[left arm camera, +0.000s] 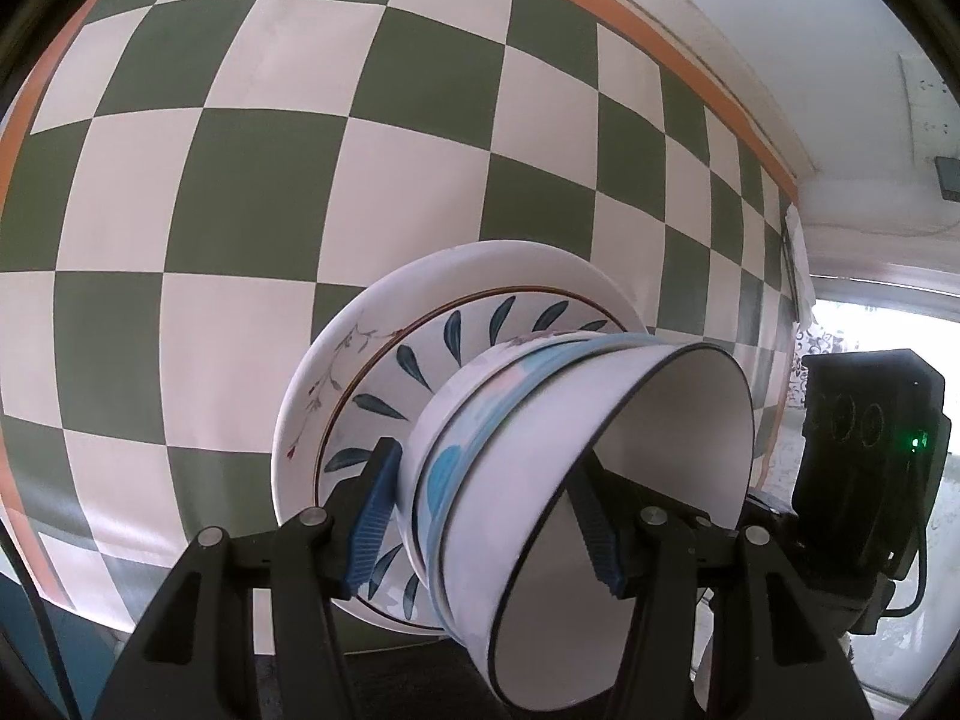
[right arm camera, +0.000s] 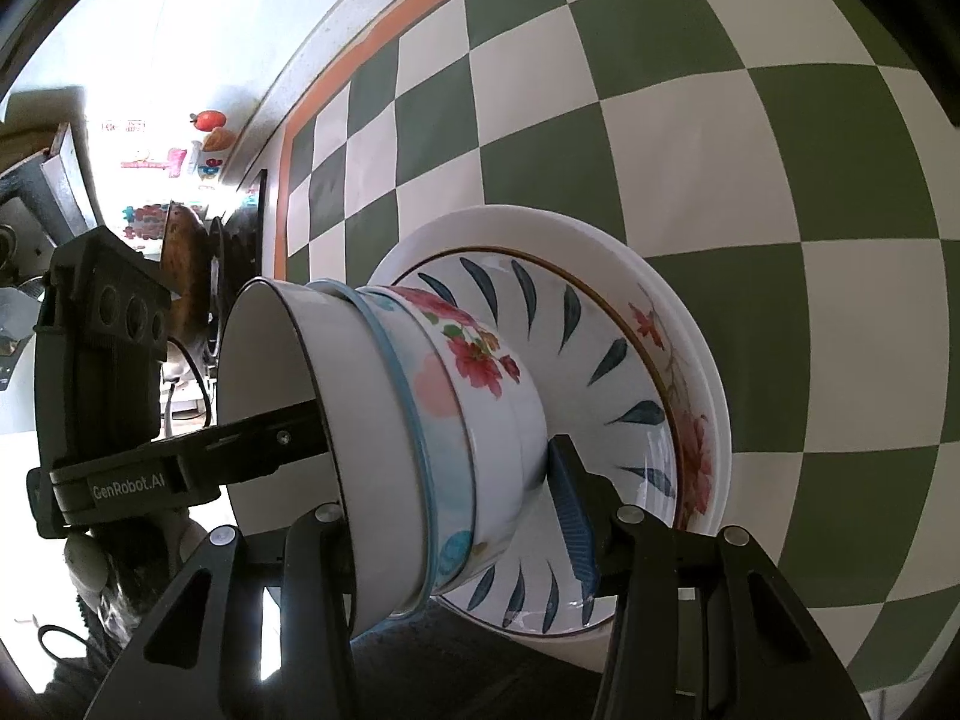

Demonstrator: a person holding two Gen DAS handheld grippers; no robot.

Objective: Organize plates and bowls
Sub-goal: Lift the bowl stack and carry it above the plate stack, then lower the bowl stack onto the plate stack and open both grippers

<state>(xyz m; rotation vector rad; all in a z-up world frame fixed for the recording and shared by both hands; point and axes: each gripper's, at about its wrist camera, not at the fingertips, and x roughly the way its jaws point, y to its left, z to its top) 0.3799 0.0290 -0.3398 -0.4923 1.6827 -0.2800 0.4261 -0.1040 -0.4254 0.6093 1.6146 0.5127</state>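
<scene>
Left gripper [left arm camera: 489, 510] and right gripper [right arm camera: 459, 516] each pinch the nested bowls [left arm camera: 540, 450] (opposite sides, sharing the stack's weight).

Left gripper [left arm camera: 486, 516]: matte black plastic body w/ triangular cut-outs, round silver pivot screws, blue ribbed finger pads [left arm camera: 372, 525].
Right gripper [right arm camera: 462, 516]: same black frame, silver screws, blue ribbed pads [right arm camera: 573, 525].
In the right wrist view the left unit shows white "GenRobot.AI" lettering, 3 round recesses, black cable. In the left wrist view the right unit shows a green LED.
</scene>
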